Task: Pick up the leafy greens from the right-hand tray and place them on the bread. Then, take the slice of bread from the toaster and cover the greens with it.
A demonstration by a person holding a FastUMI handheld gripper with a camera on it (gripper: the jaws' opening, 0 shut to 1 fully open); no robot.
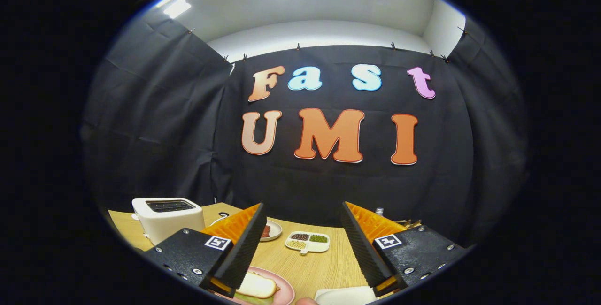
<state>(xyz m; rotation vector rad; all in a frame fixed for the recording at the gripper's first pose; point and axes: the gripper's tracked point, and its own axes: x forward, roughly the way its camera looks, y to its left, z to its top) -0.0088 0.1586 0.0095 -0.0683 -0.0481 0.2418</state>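
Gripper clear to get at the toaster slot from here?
Probably yes. The gripper is open with nothing between its fingers, and the toaster stands beyond the left finger with its top slot uncovered. Whether bread sits inside, I cannot tell.

1. We see a light wooden table (pixel 310 267) with visible grain, ending at the black cloth wall.
2. White toaster (pixel 166 216) stands on its far left part.
3. Small round plate (pixel 272 231) with something dark on it sits beyond the fingers, near the middle.
4. Just beside it, a white divided dish (pixel 307 241) holds three small heaps.
5. Pink plate (pixel 281 291) lies nearest us, carrying bread over greens.
6. White tray (pixel 345 295) lies near the pink plate, on its right.
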